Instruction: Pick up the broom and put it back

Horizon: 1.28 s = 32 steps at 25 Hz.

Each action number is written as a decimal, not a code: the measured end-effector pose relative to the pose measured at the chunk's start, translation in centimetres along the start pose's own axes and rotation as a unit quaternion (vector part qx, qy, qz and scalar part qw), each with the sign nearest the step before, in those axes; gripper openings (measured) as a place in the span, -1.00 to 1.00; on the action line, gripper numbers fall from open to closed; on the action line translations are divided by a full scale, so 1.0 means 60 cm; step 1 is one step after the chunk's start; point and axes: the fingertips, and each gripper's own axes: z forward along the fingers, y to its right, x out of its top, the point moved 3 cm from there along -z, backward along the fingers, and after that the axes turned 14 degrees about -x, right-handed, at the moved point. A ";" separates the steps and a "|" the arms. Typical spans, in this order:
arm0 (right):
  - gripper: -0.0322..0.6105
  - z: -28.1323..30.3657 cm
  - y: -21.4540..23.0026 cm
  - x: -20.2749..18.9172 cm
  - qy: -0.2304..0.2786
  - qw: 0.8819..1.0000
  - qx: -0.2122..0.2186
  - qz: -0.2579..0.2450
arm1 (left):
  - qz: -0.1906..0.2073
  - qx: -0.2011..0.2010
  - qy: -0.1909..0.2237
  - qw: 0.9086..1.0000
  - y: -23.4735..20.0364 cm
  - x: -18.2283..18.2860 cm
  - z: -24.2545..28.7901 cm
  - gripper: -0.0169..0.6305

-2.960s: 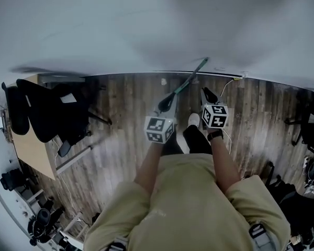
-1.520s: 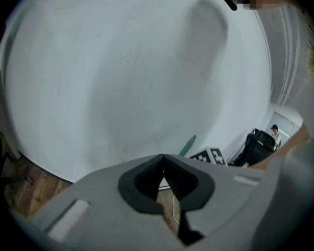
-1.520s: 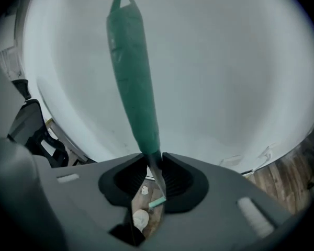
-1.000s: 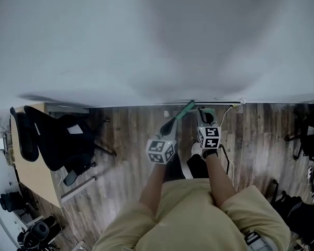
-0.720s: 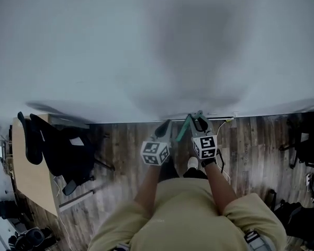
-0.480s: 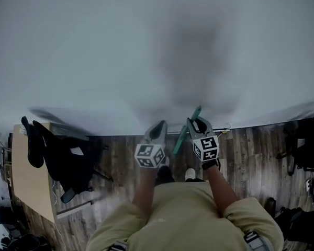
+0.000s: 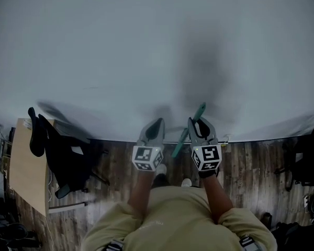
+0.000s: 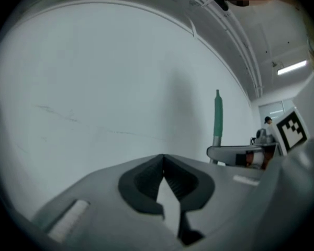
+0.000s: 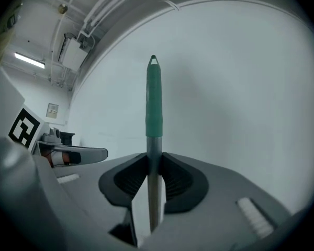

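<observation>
White painted wall (image 7: 94, 46) fills the background above a dark wood-plank floor (image 7: 261, 156); a thin grey metal-shafted broom (image 9: 154, 103) with a green sleeve at its top stands near-upright before the wall; the right gripper (image 9: 153, 161) pinches the bare metal just below the sleeve; the left gripper (image 8: 163, 161) is pressed together on nothing. The shaft is judged stiff, light, smooth and bottom-heavy; the sleeve likely offers surer purchase.

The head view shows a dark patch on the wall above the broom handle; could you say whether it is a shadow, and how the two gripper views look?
Head view: likely a soft shadow on the wall, above the broom handle, edges diffuse. Right gripper view: fisheye bending, dark corners, handle sharp. Left gripper view: same vignetting, ceiling light bright.
</observation>
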 end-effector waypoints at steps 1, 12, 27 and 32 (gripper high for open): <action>-0.63 -0.009 -0.003 0.006 0.006 1.000 0.001 0.001 | 0.004 0.005 -0.001 1.000 0.006 0.005 -0.006 -0.94; -0.63 -0.111 0.007 0.013 0.022 0.997 -0.068 0.015 | 0.012 -0.105 -0.003 0.994 0.085 0.003 -0.025 -0.94; -0.63 -0.391 0.079 -0.099 -0.060 0.935 -0.347 0.029 | -0.076 -0.326 -0.087 0.938 0.235 -0.142 -0.074 -0.94; -0.63 -0.476 0.121 -0.091 -0.048 0.919 -0.391 0.027 | -0.064 -0.373 -0.106 0.920 0.338 -0.142 -0.050 -0.94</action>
